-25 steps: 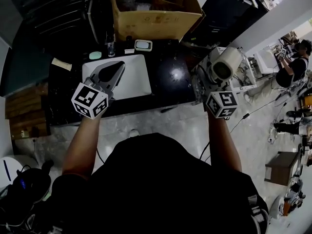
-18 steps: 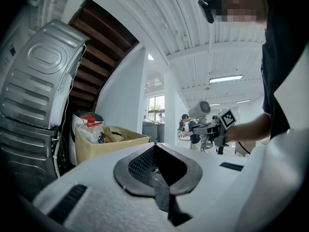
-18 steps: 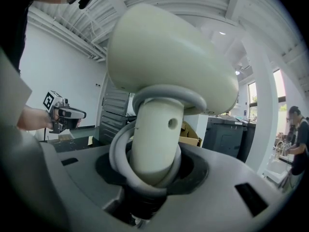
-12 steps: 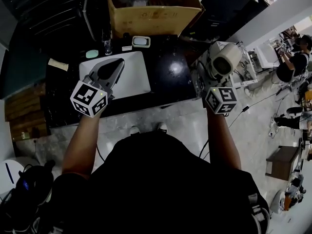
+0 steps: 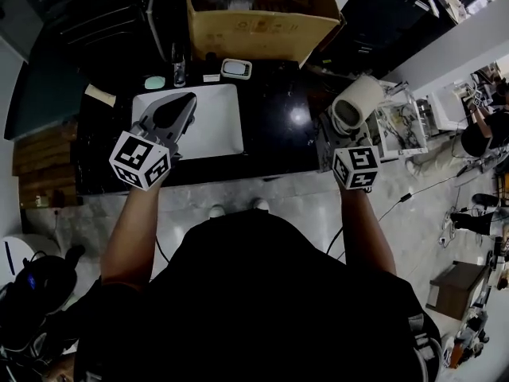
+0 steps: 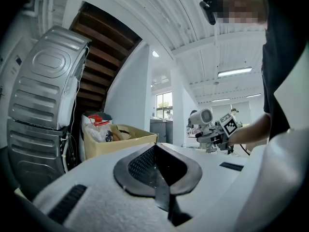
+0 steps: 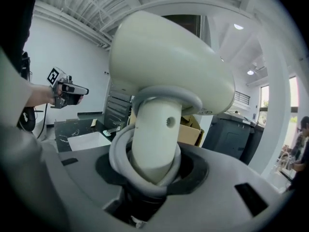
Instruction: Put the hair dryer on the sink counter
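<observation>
A cream hair dryer (image 5: pixel 356 105) stands upright in my right gripper (image 5: pixel 343 130), held off the right end of the black sink counter (image 5: pixel 278 134). In the right gripper view the jaws are shut on its handle (image 7: pixel 154 139), which has a grey cord (image 7: pixel 120 166) looped round it; the barrel (image 7: pixel 169 76) fills the view. My left gripper (image 5: pixel 176 110) hovers over the white sink basin (image 5: pixel 211 126), shut with nothing in it; its pads (image 6: pixel 145 161) meet. The left gripper view shows the hair dryer (image 6: pixel 202 117) far to the right.
A cardboard box (image 5: pixel 254 26) stands behind the counter. A faucet (image 5: pixel 178 74), a green soap (image 5: pixel 155 82) and a small white device (image 5: pixel 236 68) sit behind the basin. A clear rack (image 5: pixel 398 122) stands right of the counter. A washing machine (image 6: pixel 43 110) is at the left.
The head view has shifted a little. My right gripper with the hair dryer has edged slightly left toward the counter's end. The left gripper stays over the basin.
</observation>
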`<state>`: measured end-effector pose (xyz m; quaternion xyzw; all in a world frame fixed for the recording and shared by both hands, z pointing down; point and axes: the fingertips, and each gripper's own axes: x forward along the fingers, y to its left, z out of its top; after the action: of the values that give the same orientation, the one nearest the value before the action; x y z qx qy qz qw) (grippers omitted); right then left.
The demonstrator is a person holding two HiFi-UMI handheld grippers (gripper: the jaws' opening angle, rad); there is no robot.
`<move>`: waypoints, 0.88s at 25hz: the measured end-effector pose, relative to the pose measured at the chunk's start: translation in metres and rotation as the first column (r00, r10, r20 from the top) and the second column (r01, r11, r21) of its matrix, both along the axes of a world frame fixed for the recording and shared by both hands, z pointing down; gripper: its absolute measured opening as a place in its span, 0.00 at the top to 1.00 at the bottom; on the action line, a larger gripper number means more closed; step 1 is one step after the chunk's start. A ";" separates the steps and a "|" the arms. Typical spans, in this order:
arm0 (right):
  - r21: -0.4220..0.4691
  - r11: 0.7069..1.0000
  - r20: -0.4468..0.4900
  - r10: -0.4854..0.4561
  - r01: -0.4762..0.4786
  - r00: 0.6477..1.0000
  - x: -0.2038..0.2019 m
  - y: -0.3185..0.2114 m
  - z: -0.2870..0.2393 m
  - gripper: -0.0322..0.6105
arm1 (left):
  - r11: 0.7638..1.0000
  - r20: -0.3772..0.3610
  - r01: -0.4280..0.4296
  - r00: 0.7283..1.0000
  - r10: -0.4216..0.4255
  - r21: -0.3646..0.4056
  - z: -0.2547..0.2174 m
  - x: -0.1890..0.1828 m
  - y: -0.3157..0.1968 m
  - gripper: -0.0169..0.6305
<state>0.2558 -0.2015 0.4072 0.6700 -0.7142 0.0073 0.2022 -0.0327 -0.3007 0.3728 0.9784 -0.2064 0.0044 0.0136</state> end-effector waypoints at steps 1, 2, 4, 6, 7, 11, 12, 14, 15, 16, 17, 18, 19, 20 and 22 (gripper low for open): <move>-0.007 1.000 -0.005 -0.016 0.016 1.000 0.002 -0.002 0.003 0.67 | 1.000 0.001 0.011 1.000 -0.011 -0.002 0.000 0.002 0.001 0.95; -0.014 0.999 -0.009 -0.031 0.030 0.999 0.005 -0.003 0.005 0.68 | 1.000 0.001 0.021 1.000 -0.021 -0.003 0.000 0.005 0.002 0.95; -0.027 0.998 -0.019 -0.055 0.055 0.998 0.011 -0.005 0.009 0.68 | 0.999 0.001 0.040 0.999 -0.040 -0.002 -0.002 0.010 0.005 0.95; -0.041 0.996 -0.027 -0.081 0.080 0.996 0.015 -0.008 0.015 0.68 | 0.998 0.004 0.056 0.998 -0.055 -0.002 -0.002 0.015 0.009 0.95; -0.050 0.994 -0.031 -0.097 0.095 0.995 0.016 -0.011 0.018 0.68 | 0.998 0.007 0.064 0.998 -0.064 -0.004 -0.001 0.017 0.011 0.95; -0.086 0.983 -0.059 -0.170 0.164 0.984 0.015 -0.021 0.032 0.68 | 0.994 0.022 0.106 0.994 -0.106 -0.009 0.002 0.018 0.017 0.95; -0.098 0.979 -0.074 -0.188 0.180 0.979 0.014 -0.023 0.037 0.68 | 0.993 0.024 0.119 0.993 -0.118 -0.011 0.002 0.017 0.018 0.95; -0.129 0.969 -0.110 -0.226 0.212 0.968 0.009 -0.024 0.049 0.68 | 0.990 0.024 0.143 0.989 -0.143 -0.017 0.006 0.014 0.020 0.95; -0.146 0.963 -0.124 -0.247 0.229 0.961 0.004 -0.025 0.057 0.68 | 0.988 0.025 0.155 0.988 -0.155 -0.021 0.008 0.011 0.020 0.95; -0.162 0.956 -0.136 -0.269 0.246 0.953 -0.001 -0.025 0.065 0.68 | 0.986 0.026 0.168 0.986 -0.167 -0.025 0.010 0.008 0.020 0.95; -0.178 0.948 -0.148 -0.292 0.265 0.945 -0.007 -0.026 0.074 0.68 | 0.983 0.029 0.180 0.983 -0.179 -0.028 0.011 0.005 0.020 0.95; -0.194 0.939 -0.163 -0.317 0.285 0.934 -0.012 -0.027 0.082 0.68 | 0.981 0.031 0.193 0.981 -0.192 -0.031 0.013 0.002 0.019 0.95; -0.209 0.929 -0.180 -0.343 0.305 0.922 -0.017 -0.028 0.089 0.68 | 0.978 0.034 0.204 0.979 -0.203 -0.034 0.015 0.000 0.019 0.95; -0.223 0.919 -0.199 -0.370 0.325 0.908 -0.020 -0.028 0.096 0.68 | 0.976 0.035 0.213 0.977 -0.212 -0.037 0.017 -0.002 0.019 0.95; -0.250 0.897 -0.224 -0.420 0.365 0.879 -0.027 -0.028 0.107 0.68 | 0.972 0.038 0.231 0.973 -0.229 -0.044 0.020 -0.004 0.021 0.95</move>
<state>0.2288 -0.2297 0.5147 0.4811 -0.7966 -0.0544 0.3620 -0.0369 -0.2802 0.3929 0.9471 -0.3183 0.0238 0.0344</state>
